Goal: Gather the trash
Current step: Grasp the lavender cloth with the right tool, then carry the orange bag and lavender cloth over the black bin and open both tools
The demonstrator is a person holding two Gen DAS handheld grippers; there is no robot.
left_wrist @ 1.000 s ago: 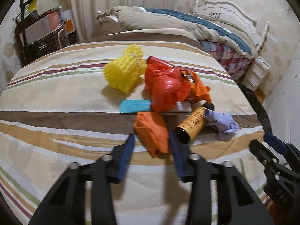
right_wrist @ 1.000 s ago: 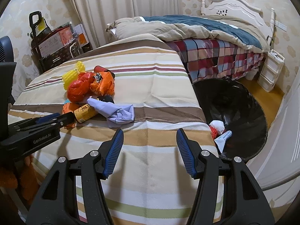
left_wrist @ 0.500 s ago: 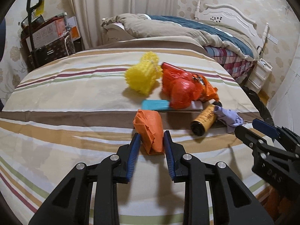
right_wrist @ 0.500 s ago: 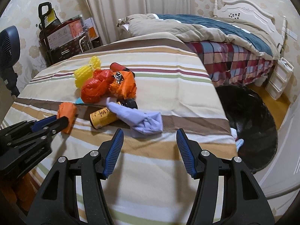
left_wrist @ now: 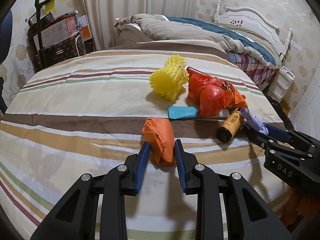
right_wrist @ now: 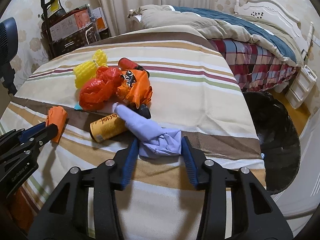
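Note:
A pile of trash lies on the striped bedspread (left_wrist: pixel 80 104). My left gripper (left_wrist: pixel 162 150) is shut on a folded orange paper wad (left_wrist: pixel 160 138), its pads pressing both sides. My right gripper (right_wrist: pixel 160 142) is open around a crumpled lilac cloth (right_wrist: pixel 158 138), its pads close to both sides of it. A yellow can (right_wrist: pixel 108 128) lies just left of the cloth. Behind are red and orange plastic bags (left_wrist: pixel 214 98), yellow foam netting (left_wrist: pixel 170 80) and a teal wrapper (left_wrist: pixel 182 112).
A black-lined trash bin (right_wrist: pixel 276 140) stands on the floor to the right of the bed. A second bed with a plaid cover (right_wrist: pixel 258 60) is behind. Boxes and a cart (left_wrist: pixel 54 40) stand at the far left by the curtain.
My left gripper has closed onto the orange wad. My right gripper has moved forward and left from near the bin until its fingers flank the lilac cloth.

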